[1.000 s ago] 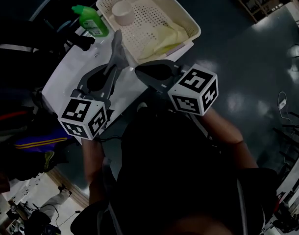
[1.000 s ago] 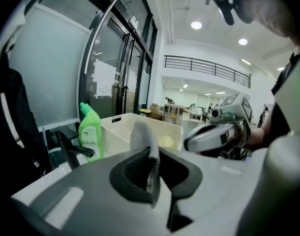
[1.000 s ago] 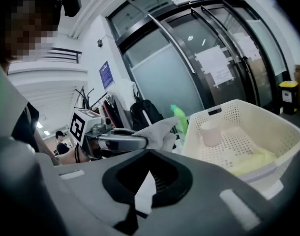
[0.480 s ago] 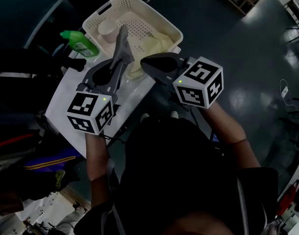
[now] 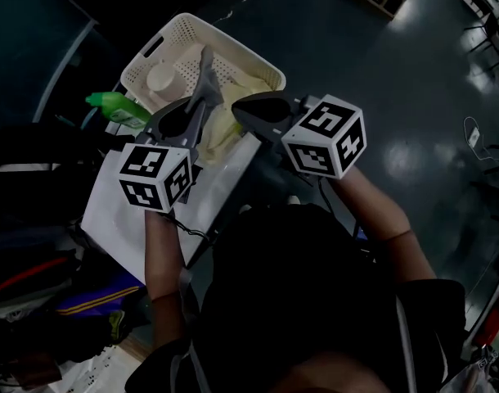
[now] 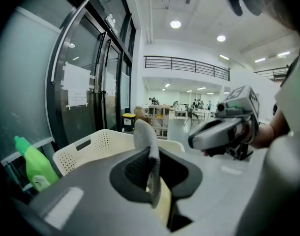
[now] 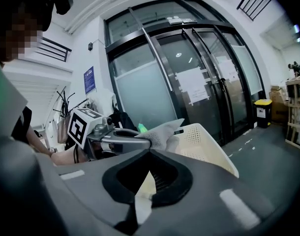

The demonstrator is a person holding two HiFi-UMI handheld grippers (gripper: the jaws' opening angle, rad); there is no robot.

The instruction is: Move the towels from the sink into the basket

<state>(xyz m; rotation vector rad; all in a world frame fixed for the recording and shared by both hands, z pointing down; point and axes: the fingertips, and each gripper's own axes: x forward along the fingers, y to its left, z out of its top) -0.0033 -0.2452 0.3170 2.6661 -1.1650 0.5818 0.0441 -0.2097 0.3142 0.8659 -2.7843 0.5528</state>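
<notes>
Towel (image 6: 145, 134) stands pinched between the left gripper (image 6: 151, 177) fingers over the basket (image 6: 86, 149); right gripper (image 7: 150, 154) fingers together, empty.

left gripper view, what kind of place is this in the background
Probably a large open lab or workshop hall rather than a home. Clues: tall glass double doors with taped paper notices, a railed mezzanine under recessed ceiling lights, and distant desks and shelving.
</notes>
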